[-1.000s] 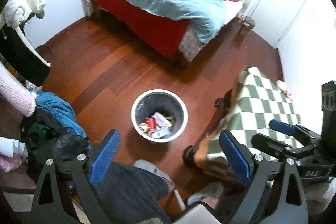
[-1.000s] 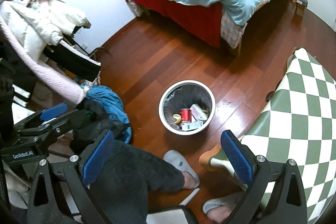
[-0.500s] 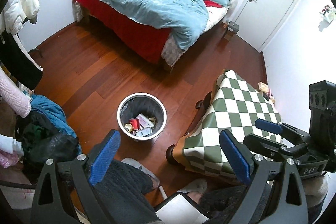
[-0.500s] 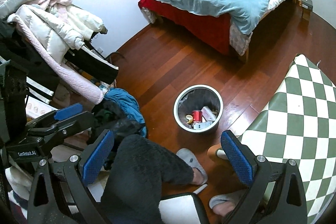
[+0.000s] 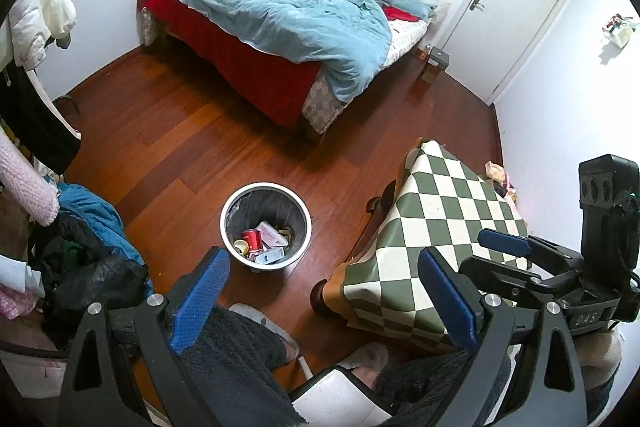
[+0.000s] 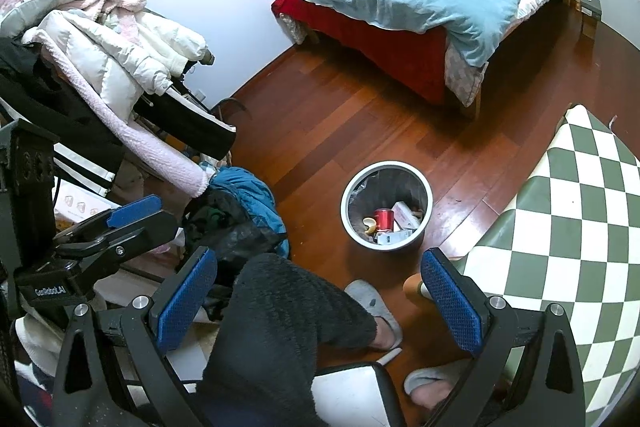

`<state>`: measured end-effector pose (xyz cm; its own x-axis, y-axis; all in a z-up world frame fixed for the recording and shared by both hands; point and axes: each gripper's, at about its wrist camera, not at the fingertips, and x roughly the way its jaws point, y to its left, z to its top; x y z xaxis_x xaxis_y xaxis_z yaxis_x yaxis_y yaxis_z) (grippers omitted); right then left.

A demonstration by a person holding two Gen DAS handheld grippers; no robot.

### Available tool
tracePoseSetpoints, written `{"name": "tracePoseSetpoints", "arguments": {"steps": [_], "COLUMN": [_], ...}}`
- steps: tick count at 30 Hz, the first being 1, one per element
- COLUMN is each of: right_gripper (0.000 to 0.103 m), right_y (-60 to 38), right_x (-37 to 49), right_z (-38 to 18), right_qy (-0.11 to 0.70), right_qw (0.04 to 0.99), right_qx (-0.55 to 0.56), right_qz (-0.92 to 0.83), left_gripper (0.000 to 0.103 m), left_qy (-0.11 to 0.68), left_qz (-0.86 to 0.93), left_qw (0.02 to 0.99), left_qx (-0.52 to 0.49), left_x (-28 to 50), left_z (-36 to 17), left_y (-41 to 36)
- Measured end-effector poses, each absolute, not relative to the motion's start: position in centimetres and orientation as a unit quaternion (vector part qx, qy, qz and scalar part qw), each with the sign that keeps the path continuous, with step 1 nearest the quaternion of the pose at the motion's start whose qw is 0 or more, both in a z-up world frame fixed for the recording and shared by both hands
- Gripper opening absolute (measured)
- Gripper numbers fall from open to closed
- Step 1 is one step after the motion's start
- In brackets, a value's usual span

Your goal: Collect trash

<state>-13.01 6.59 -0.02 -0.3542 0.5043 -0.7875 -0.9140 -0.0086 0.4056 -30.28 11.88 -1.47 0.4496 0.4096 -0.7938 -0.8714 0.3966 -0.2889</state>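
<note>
On the wooden floor between my feet and the bed, the bin already holds a red can and cartons, so with both the left tool and right tool spread apart and empty, I'd scan the checked bench for leftovers.

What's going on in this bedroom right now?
A seated person holds a gripper in each hand above a wooden floor, and both the left gripper and the right gripper are open and empty. A white bin stands on the floor by a checkered table, with a red can and some cartons already inside. Nothing is being carried at this moment.
</note>
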Motion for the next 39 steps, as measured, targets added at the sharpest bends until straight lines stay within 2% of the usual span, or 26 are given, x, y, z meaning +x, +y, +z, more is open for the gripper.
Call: {"name": "tracePoseSetpoints", "arguments": {"steps": [5, 8, 39], "right_gripper": [0.103, 0.103, 0.103], "right_y": [6.6, 6.5, 6.0], "right_x": [-13.2, -13.3, -13.4], "right_z": [0.1, 0.4, 2.6], "right_qy": [0.47, 0.471, 0.473], "right_qw": [0.523, 0.52, 0.507], "right_qx": [-0.22, -0.221, -0.217], "right_qz": [0.676, 0.677, 0.687], "left_gripper": [0.097, 0.103, 0.103], "left_qy": [0.321, 0.317, 0.3], "left_qz": [0.407, 0.402, 0.38], "left_qw": [0.775, 0.777, 0.789], "left_qx": [-0.362, -0.366, -0.378], "left_x": [-30.3, -30.2, -30.3], "left_z": [-1.3, -1.1, 0.3], "left_y": [11.8, 11.6, 11.0]}}
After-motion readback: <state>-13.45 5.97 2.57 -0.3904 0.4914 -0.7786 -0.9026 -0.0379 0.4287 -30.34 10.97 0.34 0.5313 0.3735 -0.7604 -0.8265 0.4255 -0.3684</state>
